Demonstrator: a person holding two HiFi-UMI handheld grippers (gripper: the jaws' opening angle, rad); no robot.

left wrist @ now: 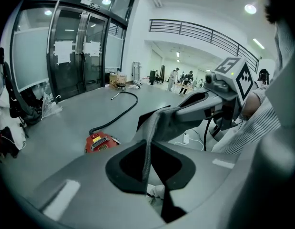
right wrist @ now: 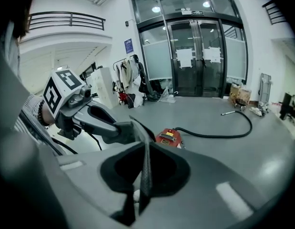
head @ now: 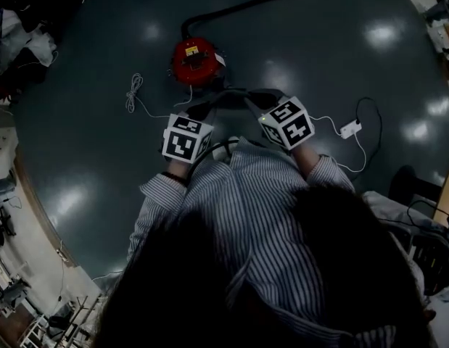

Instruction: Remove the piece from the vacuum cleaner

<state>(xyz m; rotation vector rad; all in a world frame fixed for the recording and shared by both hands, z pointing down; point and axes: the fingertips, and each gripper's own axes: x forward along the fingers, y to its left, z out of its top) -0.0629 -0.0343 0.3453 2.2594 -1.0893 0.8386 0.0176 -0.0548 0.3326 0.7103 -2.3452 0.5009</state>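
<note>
The red vacuum cleaner (head: 195,61) sits on the dark floor ahead of me, its black hose (head: 246,6) trailing away. I hold a thin grey flat piece (head: 235,95) in the air above it, between both grippers. My left gripper (left wrist: 147,168) is shut on one edge of the piece (left wrist: 159,123). From the opposite side, the right gripper (right wrist: 145,175) is shut on the same piece (right wrist: 137,130). The two grippers face each other, tips nearly meeting. The vacuum cleaner (left wrist: 98,142) lies well below and apart from the piece.
A white cord (head: 133,93) lies left of the vacuum cleaner, and a white adapter (head: 349,129) with a black cable lies to the right. Clutter lines the left edge. Glass doors (right wrist: 195,56) stand beyond the hose. My striped sleeves fill the near foreground.
</note>
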